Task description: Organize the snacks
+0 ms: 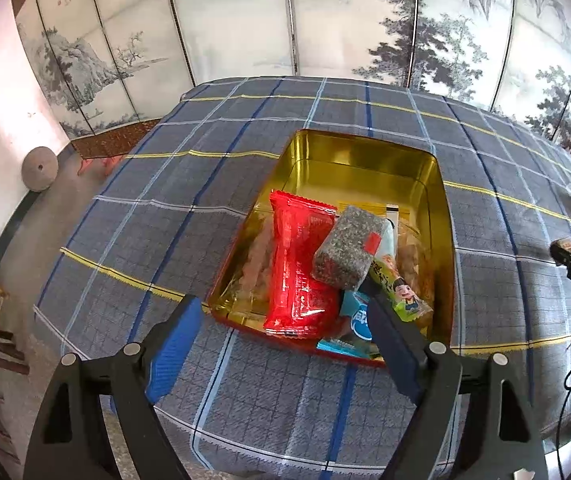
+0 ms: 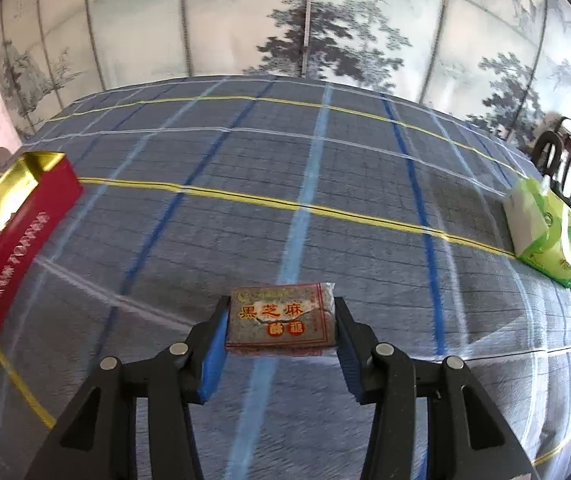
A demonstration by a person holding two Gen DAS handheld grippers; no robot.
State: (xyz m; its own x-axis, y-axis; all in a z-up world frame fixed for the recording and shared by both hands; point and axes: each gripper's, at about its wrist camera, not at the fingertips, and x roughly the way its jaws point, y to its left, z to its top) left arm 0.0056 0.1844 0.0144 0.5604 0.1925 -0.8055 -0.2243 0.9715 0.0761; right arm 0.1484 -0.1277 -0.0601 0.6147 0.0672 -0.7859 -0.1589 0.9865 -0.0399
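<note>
My right tool [image 2: 281, 330] is clamped on a black sesame bar [image 2: 280, 321], its label facing up, pinched flat between both blue pads above the checked surface [image 2: 325, 184]. The red tin [image 2: 9, 248] lies well off to its left, a green tissue pack [image 2: 547, 236] far right. My left tool [image 1: 281, 320] hangs with its fingers wide apart over the tin's near edge [image 1: 301, 344]; inside lie a red packet [image 1: 301, 268], another sesame bar [image 1: 347, 252] and other wrapped snacks.
</note>
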